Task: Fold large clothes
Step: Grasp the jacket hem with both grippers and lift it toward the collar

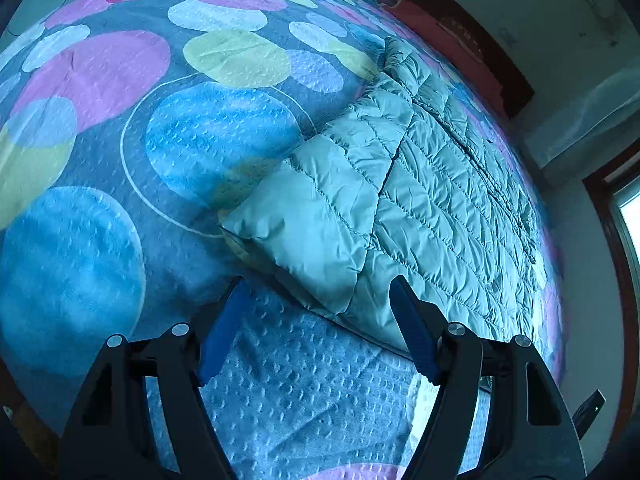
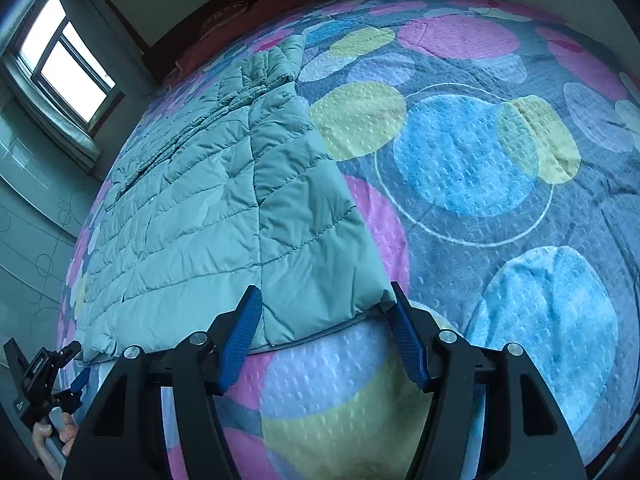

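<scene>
A pale green quilted down jacket (image 1: pixel 420 184) lies flat on a bed with a bedspread of coloured circles (image 1: pixel 160 128). One sleeve (image 1: pixel 320 224) is folded over its body. My left gripper (image 1: pixel 320 292) is open and empty, hovering just in front of the jacket's near edge. In the right wrist view the jacket (image 2: pixel 192 200) lies left of centre. My right gripper (image 2: pixel 324 300) is open, with the jacket's near corner (image 2: pixel 360 296) lying between its blue fingers (image 2: pixel 404 332). The left gripper (image 2: pixel 60 376) shows at the lower left, held by a hand.
A dark wooden headboard (image 1: pixel 472 36) with a red pillow stands at the far end of the bed. A window (image 2: pixel 68 60) is in the wall beyond the jacket. The bedspread (image 2: pixel 480 200) stretches wide beside the jacket.
</scene>
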